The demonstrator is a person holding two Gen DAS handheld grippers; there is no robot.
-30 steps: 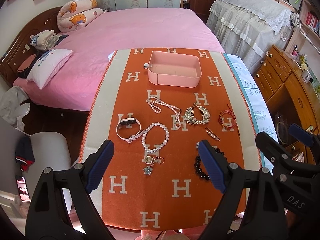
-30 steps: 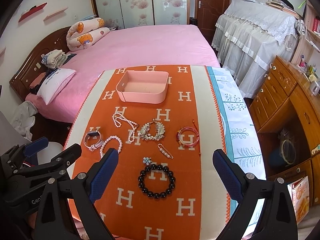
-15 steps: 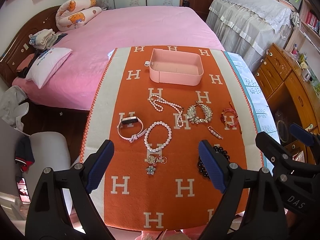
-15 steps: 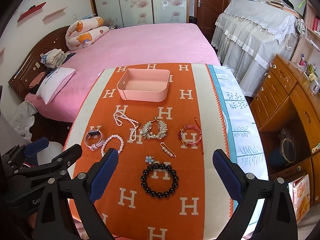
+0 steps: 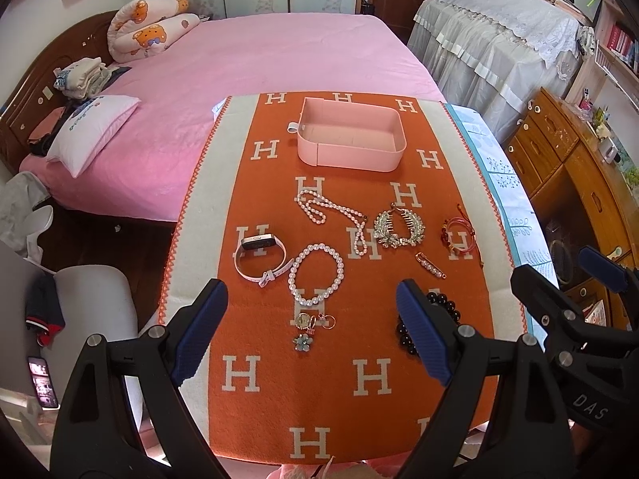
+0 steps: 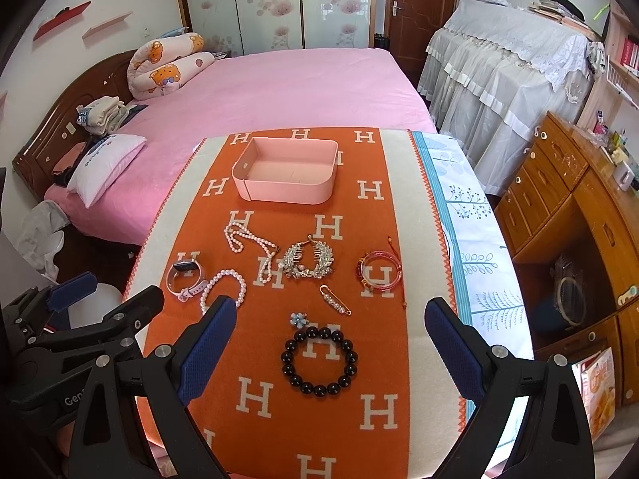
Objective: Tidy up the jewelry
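An empty pink tray (image 5: 351,135) (image 6: 285,177) stands at the far end of the orange H-patterned cloth (image 5: 279,411). Nearer lie a pearl necklace (image 5: 331,215), a pearl bracelet (image 5: 316,273), a white watch (image 5: 259,255), a silver leaf hair comb (image 6: 308,262), a red cord bracelet (image 6: 379,271), a pearl pin (image 6: 335,299), a small charm with a blue flower (image 5: 305,333) and a black bead bracelet (image 6: 318,361). My left gripper (image 5: 311,331) hangs open above the charm. My right gripper (image 6: 331,353) is open over the black beads. Neither holds anything.
A pink bed (image 6: 279,88) lies beyond the table. To the right are a wooden dresser (image 6: 575,207) and lace-covered furniture (image 6: 503,64). A white chair (image 5: 92,303) and a phone (image 5: 42,381) sit low on the left. White leaf-print cloth (image 6: 471,239) covers the table's right edge.
Both grippers have eased slightly forward and up over the table, so the jewelry sits a little lower in each view. Nothing on the cloth has moved.
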